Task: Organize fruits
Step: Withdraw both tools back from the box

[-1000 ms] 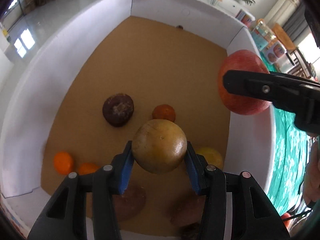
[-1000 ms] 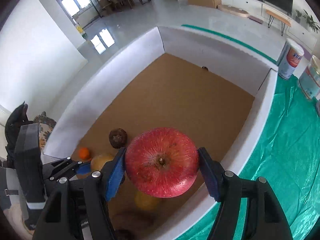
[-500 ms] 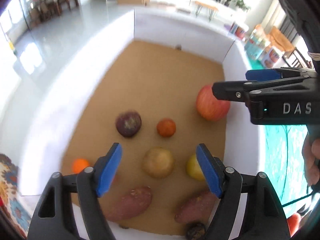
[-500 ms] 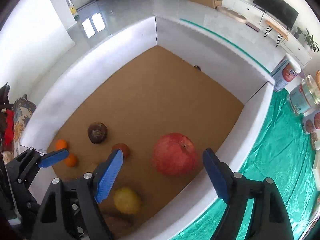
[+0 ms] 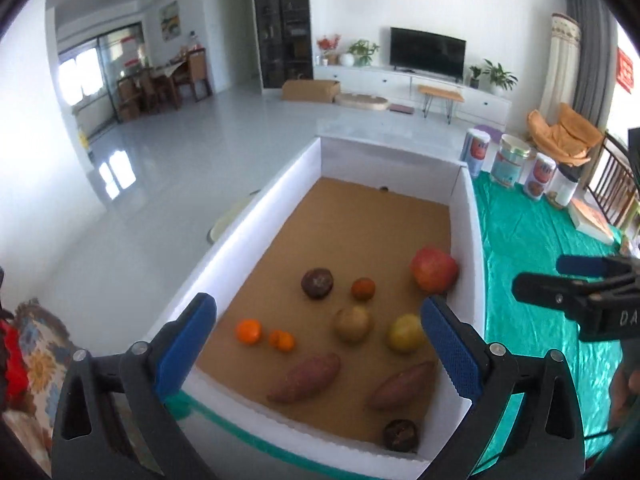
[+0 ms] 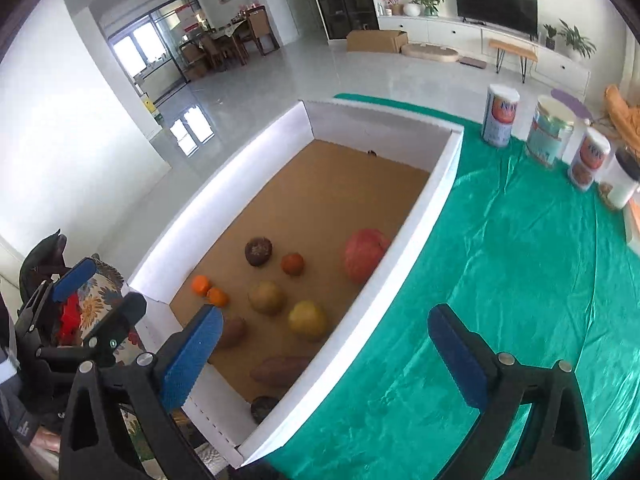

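Both tongs are empty: the left tongs [image 5: 318, 322] have their blue pads spread wide and still opening, with nothing pressed between them, and they hang above the near end of the box [image 5: 256, 220]; the right tongs [image 6: 320, 340] are likewise opening to their widest, pads clear of everything, and they sit over the box's right wall and the green cloth [image 6: 520, 280] on the table. Seen through the left pair, the fruit lies loose on the brown floor of the box: a brown pear [image 5: 352, 323] beside a yellow fruit [image 5: 405, 333] in the middle, a red apple [image 5: 434, 270] against the right wall, a small dark orange [image 5: 363, 289] and a dark round fruit [image 5: 317, 283] just behind the pear, and two small oranges [image 5: 248, 331] touching or nearly so toward the left. Two sweet potatoes [image 5: 306, 377] lie nearer the front wall, with another dark fruit [image 5: 401, 435] in the near right corner. Judging by this, most of the gathering looks done, since everything fruit-like is inside the box and none shows on the cloth. What may remain is any fruit out of view, or grouping like with like, because the pieces sit mixed; the far half of the box is bare. Tins [image 6: 500, 116] stand well apart at the cloth's far edge.
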A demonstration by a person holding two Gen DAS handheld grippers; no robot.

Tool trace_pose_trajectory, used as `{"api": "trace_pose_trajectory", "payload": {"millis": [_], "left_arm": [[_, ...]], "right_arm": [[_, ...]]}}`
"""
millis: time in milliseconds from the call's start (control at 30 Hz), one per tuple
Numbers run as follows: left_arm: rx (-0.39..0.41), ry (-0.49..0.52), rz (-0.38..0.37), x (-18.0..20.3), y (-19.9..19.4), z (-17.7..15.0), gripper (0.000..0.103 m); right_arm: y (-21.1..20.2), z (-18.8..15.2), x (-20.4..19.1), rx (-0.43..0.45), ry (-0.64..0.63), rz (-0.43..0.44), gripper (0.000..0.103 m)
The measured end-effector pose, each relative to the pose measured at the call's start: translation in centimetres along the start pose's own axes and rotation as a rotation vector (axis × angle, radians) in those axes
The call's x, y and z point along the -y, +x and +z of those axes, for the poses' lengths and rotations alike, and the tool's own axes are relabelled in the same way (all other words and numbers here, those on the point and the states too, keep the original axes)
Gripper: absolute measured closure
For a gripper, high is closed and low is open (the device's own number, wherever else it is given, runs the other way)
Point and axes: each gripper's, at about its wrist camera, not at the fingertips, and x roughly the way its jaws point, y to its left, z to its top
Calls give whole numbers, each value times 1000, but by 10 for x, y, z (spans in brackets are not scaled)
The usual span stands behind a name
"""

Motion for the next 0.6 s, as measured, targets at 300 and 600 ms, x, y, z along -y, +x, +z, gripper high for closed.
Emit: {"api": "trace_pose_trajectory", "payload": {"millis": [300, 600], "left_arm": [[-89, 14, 125, -7, 13, -22, 1], [-140, -32, 24, -19, 22, -23, 1]], "right_arm": [[12, -36, -25, -32, 6, -15, 1], [6, -34, -50, -15, -34, -72, 1]]}}
